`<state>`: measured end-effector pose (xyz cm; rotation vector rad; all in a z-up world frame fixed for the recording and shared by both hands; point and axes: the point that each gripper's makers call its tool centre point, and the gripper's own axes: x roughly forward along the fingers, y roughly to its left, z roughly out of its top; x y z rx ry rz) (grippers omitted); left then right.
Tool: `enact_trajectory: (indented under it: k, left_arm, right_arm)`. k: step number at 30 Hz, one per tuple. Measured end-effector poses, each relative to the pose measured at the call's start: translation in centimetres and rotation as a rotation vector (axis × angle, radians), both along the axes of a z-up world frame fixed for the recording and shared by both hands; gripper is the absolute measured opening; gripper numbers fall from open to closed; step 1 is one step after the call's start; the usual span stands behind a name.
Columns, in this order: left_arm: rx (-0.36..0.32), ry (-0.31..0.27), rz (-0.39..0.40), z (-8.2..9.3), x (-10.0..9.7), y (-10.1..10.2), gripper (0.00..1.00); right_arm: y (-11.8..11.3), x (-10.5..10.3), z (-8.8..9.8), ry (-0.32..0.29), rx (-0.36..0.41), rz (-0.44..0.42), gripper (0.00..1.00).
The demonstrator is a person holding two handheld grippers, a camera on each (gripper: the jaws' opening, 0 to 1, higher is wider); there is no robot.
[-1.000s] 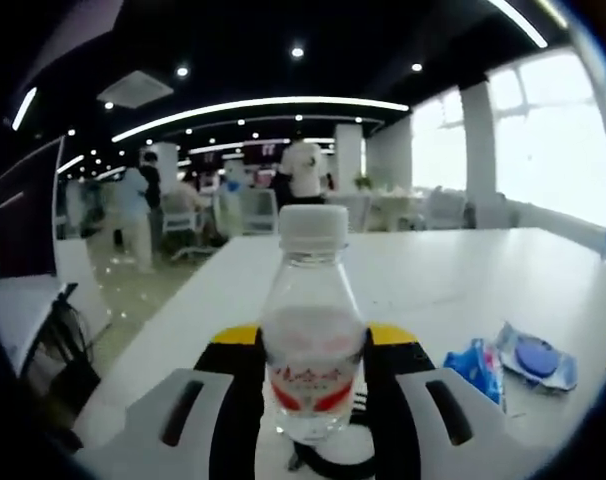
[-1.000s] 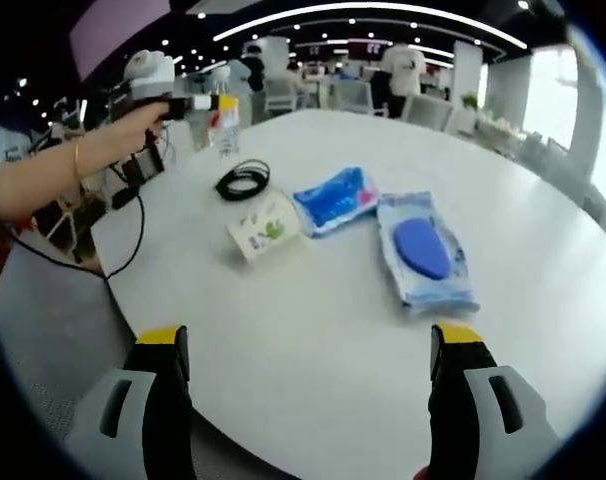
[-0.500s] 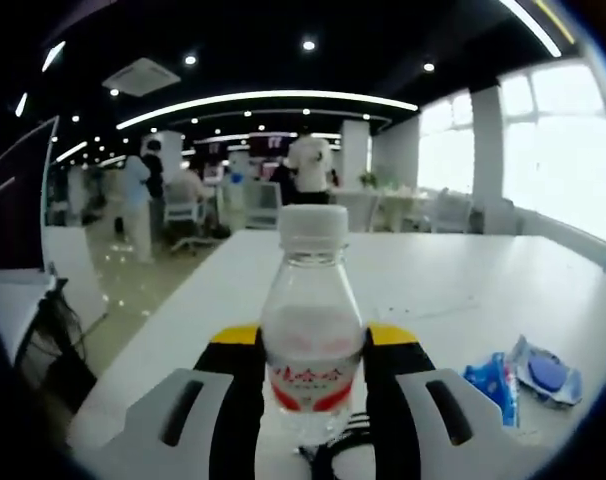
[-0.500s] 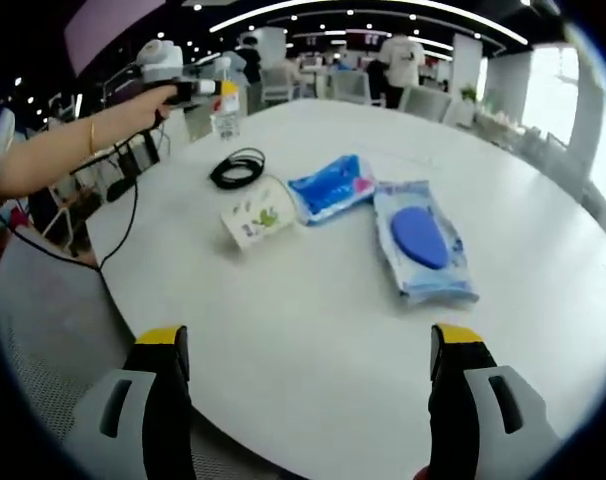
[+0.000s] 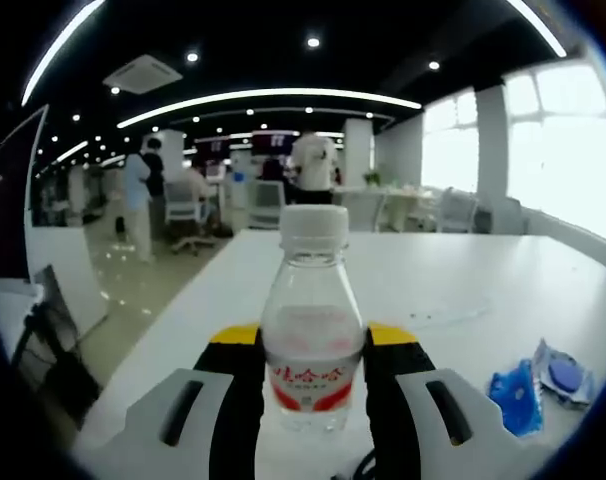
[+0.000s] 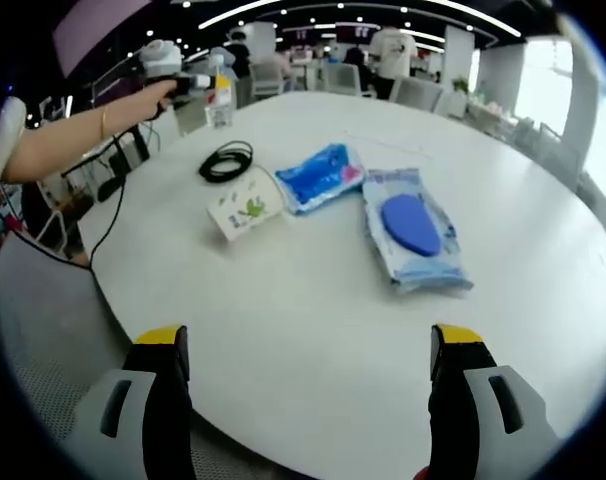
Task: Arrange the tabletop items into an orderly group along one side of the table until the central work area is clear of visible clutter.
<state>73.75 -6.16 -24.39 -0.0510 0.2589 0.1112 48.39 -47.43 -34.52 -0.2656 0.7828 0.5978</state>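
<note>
A small clear water bottle (image 5: 312,335) with a white cap and red label stands upright between the jaws of my left gripper (image 5: 313,400), which is shut on it. In the right gripper view that same bottle (image 6: 220,100) is held over the table's far left edge by the left gripper (image 6: 198,82). On the white table (image 6: 313,330) lie a coiled black cable (image 6: 225,161), a small white packet (image 6: 243,211), a blue pouch (image 6: 319,178) and a blue wet-wipes pack (image 6: 413,227). My right gripper (image 6: 308,385) is open above the near edge.
The blue pouch (image 5: 515,397) and wipes pack (image 5: 561,371) sit low right in the left gripper view. A person's arm (image 6: 68,150) with trailing black cords reaches in from the left. Chairs, tables and standing people (image 5: 311,165) fill the room behind.
The left gripper carried the bottle further away toward the table's far left edge; the cable has slid almost out of its view. The right gripper view shifted slightly; table items stayed put.
</note>
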Motion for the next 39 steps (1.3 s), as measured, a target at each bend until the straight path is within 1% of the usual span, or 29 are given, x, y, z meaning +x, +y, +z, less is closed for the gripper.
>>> enact_trajectory:
  k: [3, 9, 10, 15, 17, 21, 27, 32, 34, 37, 38, 39]
  left_arm:
    - [-0.016, 0.009, 0.003, -0.7, 0.6, 0.5, 0.35]
    - [-0.004, 0.007, 0.008, -1.5, 1.3, 1.0, 0.35]
    - [0.006, 0.007, 0.000, -1.7, 1.5, 1.0, 0.35]
    - [-0.001, 0.005, -0.010, -2.7, 2.1, 1.4, 0.35]
    - [0.000, -0.004, -0.007, -2.5, 2.1, 1.4, 0.35]
    - [0.004, 0.001, -0.003, -3.2, 2.4, 1.9, 0.35]
    - [-0.015, 0.010, -0.008, -4.3, 2.8, 2.0, 0.36]
    - [-0.006, 0.013, -0.010, -4.8, 2.9, 2.0, 0.36]
    - [-0.024, 0.012, 0.001, -5.0, 2.8, 2.1, 0.36]
    - [-0.026, 0.018, -0.001, -5.5, 2.7, 1.8, 0.36]
    - [-0.018, -0.001, -0.003, -5.2, 2.7, 1.7, 0.36]
    - [-0.013, 0.014, -0.007, -5.3, 2.5, 1.5, 0.36]
  right_arm:
    - [-0.3, 0.0, -0.2, 0.005, -0.012, -0.006, 1.00]
    - [-0.5, -0.2, -0.7, 0.026, -0.028, -0.012, 1.00]
    - [-0.6, -0.3, -0.8, 0.031, -0.032, -0.012, 1.00]
    - [-0.8, -0.5, -1.2, 0.044, -0.050, -0.014, 1.00]
    - [-0.9, -0.5, -1.2, 0.045, -0.058, -0.015, 0.99]
    - [-0.9, -0.5, -1.3, 0.041, -0.075, -0.010, 1.00]
    - [-0.9, -0.6, -1.4, 0.041, -0.083, -0.004, 0.99]
    - [-0.8, -0.4, -1.2, 0.036, -0.080, -0.010, 0.99]
    - [-0.8, -0.4, -1.3, 0.038, -0.080, -0.009, 0.99]
    - [-0.9, -0.3, -1.2, 0.034, -0.082, -0.010, 0.99]
    - [-0.9, -0.3, -1.2, 0.033, -0.082, -0.012, 0.99]
    - [-0.9, -0.3, -1.1, 0.032, -0.081, -0.016, 0.99]
